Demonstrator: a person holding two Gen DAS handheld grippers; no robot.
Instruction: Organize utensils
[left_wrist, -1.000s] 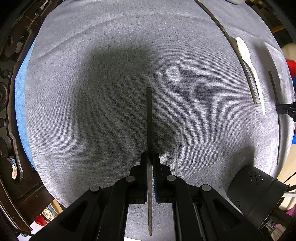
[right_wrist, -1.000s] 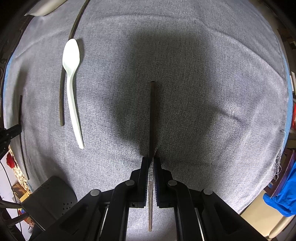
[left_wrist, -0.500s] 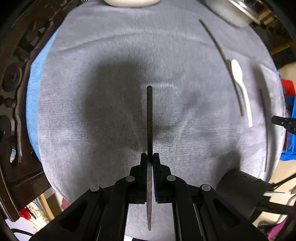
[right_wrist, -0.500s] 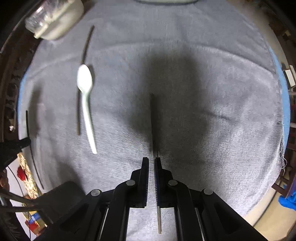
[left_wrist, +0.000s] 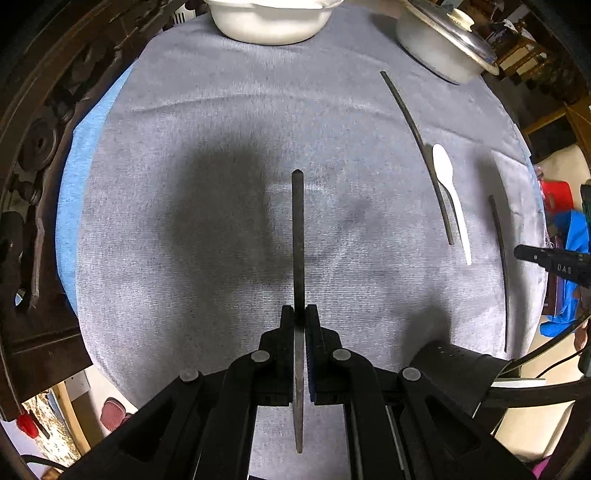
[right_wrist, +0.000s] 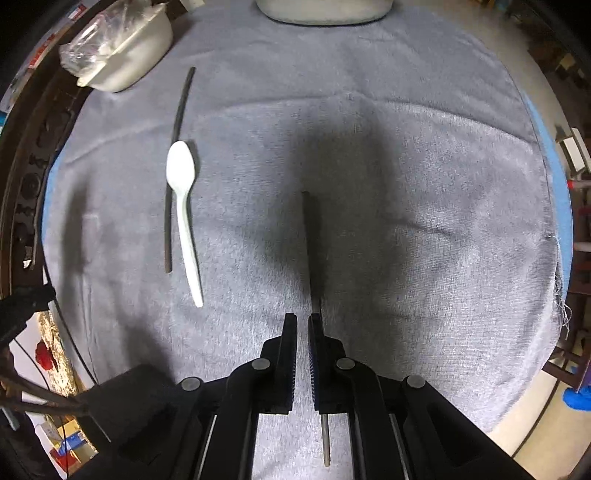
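My left gripper (left_wrist: 299, 310) is shut on a dark chopstick (left_wrist: 297, 229), which sticks out ahead of the jaws above the grey cloth (left_wrist: 177, 122). My right gripper (right_wrist: 303, 318) is shut to a narrow slit with nothing in it. A second chopstick (right_wrist: 308, 240) lies on the cloth below it and runs behind the right finger. A white plastic spoon (right_wrist: 183, 206) lies to the left, touching a third chopstick (right_wrist: 177, 122). A black perforated utensil holder (left_wrist: 454, 365) stands at the near edge. The left wrist view shows the same spoon (left_wrist: 452, 199) and the dropped chopstick (left_wrist: 500, 266).
At the far end of the cloth stand a white bowl (left_wrist: 269, 22) and a white pot with a lid (left_wrist: 443, 44). Dark carved wooden furniture (left_wrist: 33, 155) borders the left side. A blue cloth (left_wrist: 576, 236) hangs off the right edge.
Both grippers have risen from the cloth. The left one lifted its chopstick. The right one's chopstick slipped out of the jaws and stayed on the cloth.
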